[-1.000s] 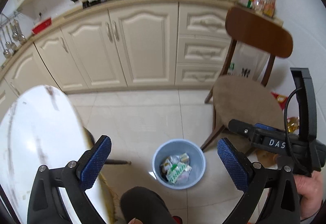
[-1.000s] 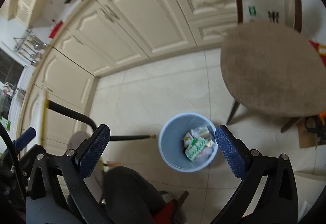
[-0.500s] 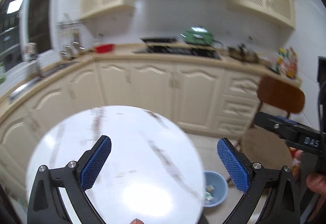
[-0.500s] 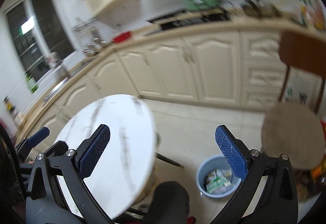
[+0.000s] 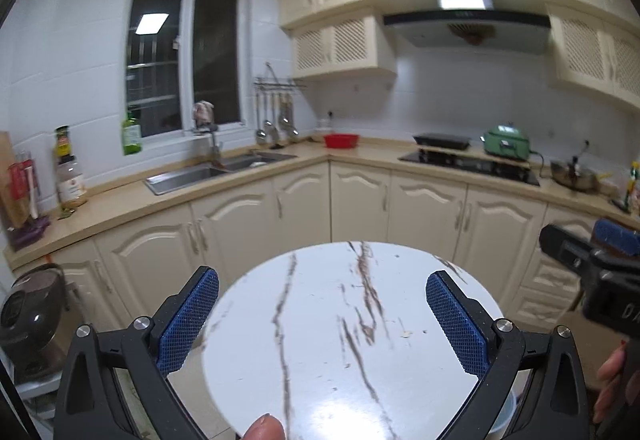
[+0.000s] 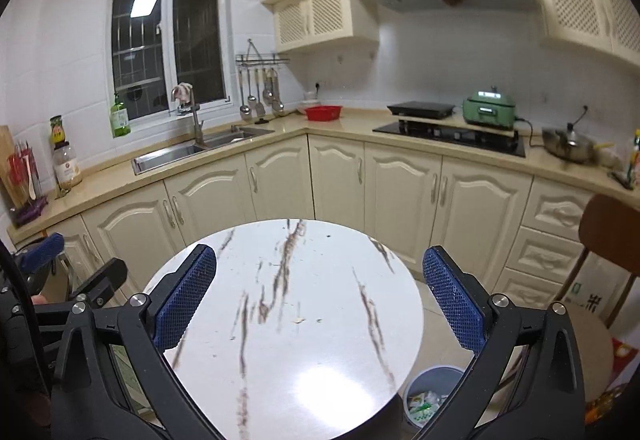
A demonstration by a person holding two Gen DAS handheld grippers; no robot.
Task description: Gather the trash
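A round white marble table (image 5: 344, 340) fills the lower middle of both views (image 6: 288, 304); only tiny crumbs (image 6: 298, 320) lie on it. A blue trash bin (image 6: 432, 396) with wrappers inside stands on the floor at the table's right edge. My left gripper (image 5: 322, 324) is open and empty above the table. My right gripper (image 6: 320, 300) is open and empty above the table too. The right gripper's body shows at the right edge of the left wrist view (image 5: 592, 268).
Cream kitchen cabinets (image 6: 400, 183) and a counter with a sink (image 6: 200, 151), a stove (image 6: 448, 131) and a green cooker (image 6: 490, 111) run behind the table. A brown chair (image 6: 612, 236) stands at the right. A rice cooker (image 5: 32, 324) sits low at the left.
Both grippers have tilted up from the bin on the floor to face the table top and the kitchen wall. Both stayed open and empty.
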